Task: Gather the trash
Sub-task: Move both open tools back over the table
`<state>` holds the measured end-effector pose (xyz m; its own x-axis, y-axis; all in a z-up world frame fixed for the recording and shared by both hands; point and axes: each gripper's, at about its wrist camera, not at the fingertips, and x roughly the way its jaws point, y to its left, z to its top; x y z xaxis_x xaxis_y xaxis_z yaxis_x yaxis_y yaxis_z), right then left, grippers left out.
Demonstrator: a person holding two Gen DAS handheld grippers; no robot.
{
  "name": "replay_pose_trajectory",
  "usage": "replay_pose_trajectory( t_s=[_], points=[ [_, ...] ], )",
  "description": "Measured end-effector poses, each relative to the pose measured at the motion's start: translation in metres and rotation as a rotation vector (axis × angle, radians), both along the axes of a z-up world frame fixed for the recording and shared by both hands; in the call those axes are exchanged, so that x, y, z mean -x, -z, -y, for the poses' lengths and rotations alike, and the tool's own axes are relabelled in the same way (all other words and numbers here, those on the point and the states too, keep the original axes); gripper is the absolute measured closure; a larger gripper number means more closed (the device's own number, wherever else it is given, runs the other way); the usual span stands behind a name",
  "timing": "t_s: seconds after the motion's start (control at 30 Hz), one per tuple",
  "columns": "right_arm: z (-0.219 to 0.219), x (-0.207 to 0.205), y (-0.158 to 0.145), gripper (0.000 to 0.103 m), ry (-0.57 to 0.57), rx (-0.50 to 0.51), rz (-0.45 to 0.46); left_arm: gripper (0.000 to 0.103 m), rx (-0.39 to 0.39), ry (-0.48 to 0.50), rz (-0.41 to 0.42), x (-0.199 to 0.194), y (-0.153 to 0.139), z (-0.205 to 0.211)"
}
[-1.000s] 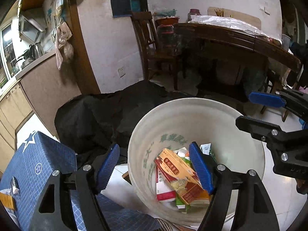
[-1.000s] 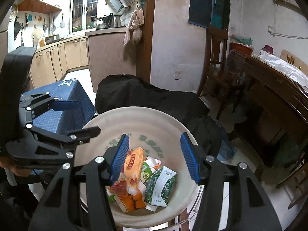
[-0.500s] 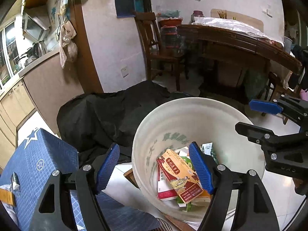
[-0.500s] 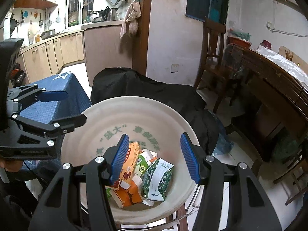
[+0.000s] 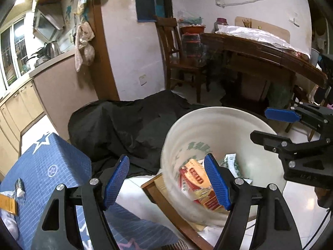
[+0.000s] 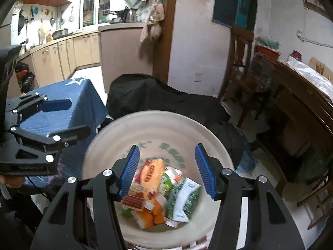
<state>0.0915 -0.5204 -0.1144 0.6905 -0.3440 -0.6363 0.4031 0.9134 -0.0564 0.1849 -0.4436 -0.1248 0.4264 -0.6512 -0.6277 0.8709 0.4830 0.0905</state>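
Hovering over the bucket, the right gripper is spread, empty. Left gripper likewise spread, empty. Wrappers fill the bucket.

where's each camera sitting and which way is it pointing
Left wrist: on the left gripper, angled down over the near left rim of the white bucket; its open blue fingers show, with the right gripper at the frame's right edge.
Right wrist: on the right gripper, looking down into the bucket at snack wrappers; its open fingers show, with the left gripper at the left edge.
Shared: bucket, wrappers, black bag, blue cloth.
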Motion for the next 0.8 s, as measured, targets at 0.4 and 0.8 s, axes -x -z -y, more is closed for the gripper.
replay_pose_trajectory(
  t_s=[0.4, 0.8],
  points=[
    [-0.081, -0.074, -0.002, 0.05, -0.226, -0.071, 0.048, 0.028, 0.008, -0.245, -0.018, -0.049, 0.018, -0.122],
    [-0.183, -0.175, 0.009, 0.049, -0.474, -0.132, 0.016, 0.027, 0.075, -0.713, -0.073, -0.133, 0.02, -0.322]
  ],
)
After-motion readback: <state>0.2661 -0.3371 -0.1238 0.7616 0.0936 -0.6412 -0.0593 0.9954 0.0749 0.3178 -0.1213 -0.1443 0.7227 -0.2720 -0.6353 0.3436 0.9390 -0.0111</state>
